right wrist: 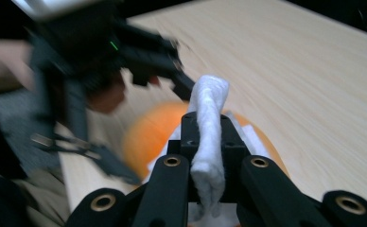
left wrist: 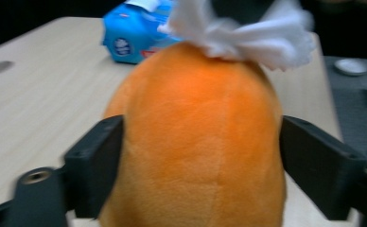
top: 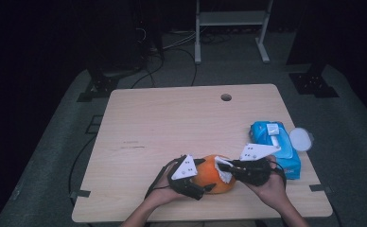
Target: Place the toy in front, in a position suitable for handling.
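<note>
The right gripper (top: 225, 171), clamped on a white wipe (right wrist: 209, 137), rubs the orange plush toy (top: 213, 174); left gripper (top: 205, 182) jaws straddle it loosely, wiping unfinished.

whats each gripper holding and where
Right gripper: shut on a white wipe, pinched mid-length. Left gripper: jaws flank the orange plush at its sides, a gap on one side.

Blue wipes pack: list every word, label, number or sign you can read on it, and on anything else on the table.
No text here can be read.
Blue wipes pack: a round white-and-blue logo and a red strip of print on its side, both too blurred to read.
White label on the pack's top: too small to read.
Orange plush toy, white wipe and table: no lettering.
</note>
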A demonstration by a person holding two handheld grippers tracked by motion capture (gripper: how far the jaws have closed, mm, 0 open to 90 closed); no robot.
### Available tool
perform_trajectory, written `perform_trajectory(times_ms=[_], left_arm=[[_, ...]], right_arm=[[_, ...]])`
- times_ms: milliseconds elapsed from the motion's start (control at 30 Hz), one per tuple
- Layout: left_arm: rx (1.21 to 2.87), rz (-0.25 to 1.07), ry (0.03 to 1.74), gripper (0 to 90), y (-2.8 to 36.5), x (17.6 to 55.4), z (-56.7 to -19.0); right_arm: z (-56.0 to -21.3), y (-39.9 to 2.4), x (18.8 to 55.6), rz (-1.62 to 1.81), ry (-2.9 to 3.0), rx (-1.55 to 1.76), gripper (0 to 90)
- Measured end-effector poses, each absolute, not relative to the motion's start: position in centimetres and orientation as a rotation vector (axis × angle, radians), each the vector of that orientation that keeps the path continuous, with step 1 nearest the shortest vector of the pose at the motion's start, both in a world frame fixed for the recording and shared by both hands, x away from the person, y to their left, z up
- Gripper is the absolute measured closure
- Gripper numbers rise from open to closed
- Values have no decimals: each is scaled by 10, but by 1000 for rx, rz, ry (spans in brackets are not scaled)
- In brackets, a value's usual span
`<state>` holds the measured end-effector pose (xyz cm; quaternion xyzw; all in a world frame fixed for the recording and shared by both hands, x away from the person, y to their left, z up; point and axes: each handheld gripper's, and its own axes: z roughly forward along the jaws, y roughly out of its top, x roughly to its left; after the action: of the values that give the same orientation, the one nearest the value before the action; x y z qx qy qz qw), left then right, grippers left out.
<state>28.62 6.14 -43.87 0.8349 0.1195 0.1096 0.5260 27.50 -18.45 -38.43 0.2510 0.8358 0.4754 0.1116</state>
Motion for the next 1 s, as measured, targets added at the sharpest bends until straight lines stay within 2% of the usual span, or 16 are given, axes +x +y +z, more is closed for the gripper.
perform_trajectory(times_ms=[133,167,300,400,467,533,567,633,700,867,1000], left_arm=[[1966,225,329,136,67,292,-438],[1975,243,332,204,64,291,-437],[1989,281,274,225,55,286,-434],[1993,294,267,170,56,285,-435],[1978,285,306,78,59,289,-437],[1974,253,371,46,60,294,-442],[1963,217,379,89,60,294,-444],[1975,242,379,180,58,293,-440],[1973,261,371,235,56,291,-436],[2001,326,313,274,51,283,-430],[1994,300,318,266,54,285,-433]], right_arm=[[-389,-197,281,1421,2449,809,840],[-388,-198,281,1411,2437,812,841],[-380,-184,275,1417,2433,746,840],[-377,-177,273,1373,2440,697,840],[-379,-180,275,1362,2440,716,840],[-381,-182,277,1366,2440,732,840],[-383,-186,280,1384,2437,760,840],[-382,-187,279,1374,2423,758,841],[-378,-183,275,1378,2400,732,840],[-375,-158,264,1362,2449,615,840],[-376,-165,268,1357,2441,635,840]])
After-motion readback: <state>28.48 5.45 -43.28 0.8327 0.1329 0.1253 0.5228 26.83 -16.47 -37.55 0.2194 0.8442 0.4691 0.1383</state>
